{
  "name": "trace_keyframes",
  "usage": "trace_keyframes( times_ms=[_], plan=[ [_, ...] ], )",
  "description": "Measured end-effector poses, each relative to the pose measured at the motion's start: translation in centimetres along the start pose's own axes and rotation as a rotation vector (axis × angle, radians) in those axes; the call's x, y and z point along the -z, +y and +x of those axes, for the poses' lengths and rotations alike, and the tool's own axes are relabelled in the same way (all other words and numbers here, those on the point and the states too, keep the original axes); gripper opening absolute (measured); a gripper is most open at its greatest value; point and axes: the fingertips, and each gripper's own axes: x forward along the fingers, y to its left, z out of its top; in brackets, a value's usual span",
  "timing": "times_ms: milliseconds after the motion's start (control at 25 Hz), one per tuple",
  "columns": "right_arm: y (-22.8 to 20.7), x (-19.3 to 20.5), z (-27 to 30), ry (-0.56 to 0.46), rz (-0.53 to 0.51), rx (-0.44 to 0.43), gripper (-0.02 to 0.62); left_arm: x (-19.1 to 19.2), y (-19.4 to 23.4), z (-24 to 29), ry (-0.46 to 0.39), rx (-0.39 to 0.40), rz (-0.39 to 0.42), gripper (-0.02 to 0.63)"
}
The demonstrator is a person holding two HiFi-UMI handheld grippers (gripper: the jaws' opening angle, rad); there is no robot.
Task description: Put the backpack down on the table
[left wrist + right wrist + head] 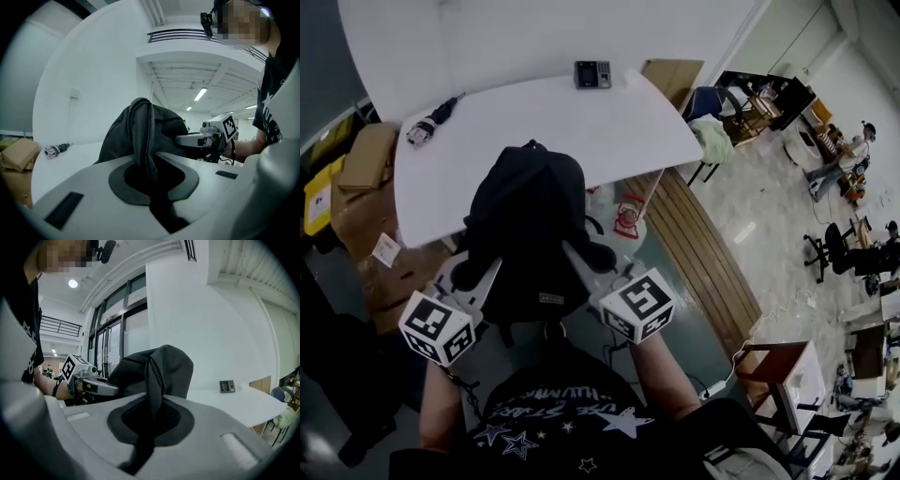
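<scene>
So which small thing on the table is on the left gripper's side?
The folded umbrella, by the table's left edge; the grey keypad device sits at the far edge.

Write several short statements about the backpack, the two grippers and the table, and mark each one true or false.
1. The left gripper and the right gripper are each shut on the black fabric backpack. True.
2. A folded umbrella lies on the white table. True.
3. The backpack lies flat in the middle of the table. False: it is held upright between the grippers at the table's near edge.
4. A red mug stands at the table's far edge. False: only a small dark keypad device lies there.
</scene>
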Motion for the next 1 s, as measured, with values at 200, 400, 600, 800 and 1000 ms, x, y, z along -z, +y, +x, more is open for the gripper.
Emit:
trace_keyframes(
  times_ms=[200, 400, 600, 800, 1000],
  plan=[
    [-3.2, -1.9, 1.8, -0.024, -0.036, -0.002, 0.006, -2.1, 2.0, 2.7, -0.019, -0.001, -0.013, 0.035],
    [-6.2, -4.0, 3.7, -0.053, -0.076, -0.007, 0.006, -4.3, 4.0, 5.1, -0.052, -0.004, -0.020, 0.035],
    [-8.5, -5.7, 5.3, -0.087, -0.088, -0.023, 0.007, -6.3, 5.8, 6.9, -0.082, -0.019, -0.016, 0.035],
    [-9.6, -6.7, 6.9, -0.100, -0.098, -0.020, 0.008, -7.2, 7.5, 7.7, -0.105, -0.039, -0.056, 0.035],
    [-10.7, -7.3, 8.8, -0.100, -0.080, 0.002, 0.008, -8.2, 9.5, 8.6, -0.097, -0.016, -0.038, 0.035]
  ],
)
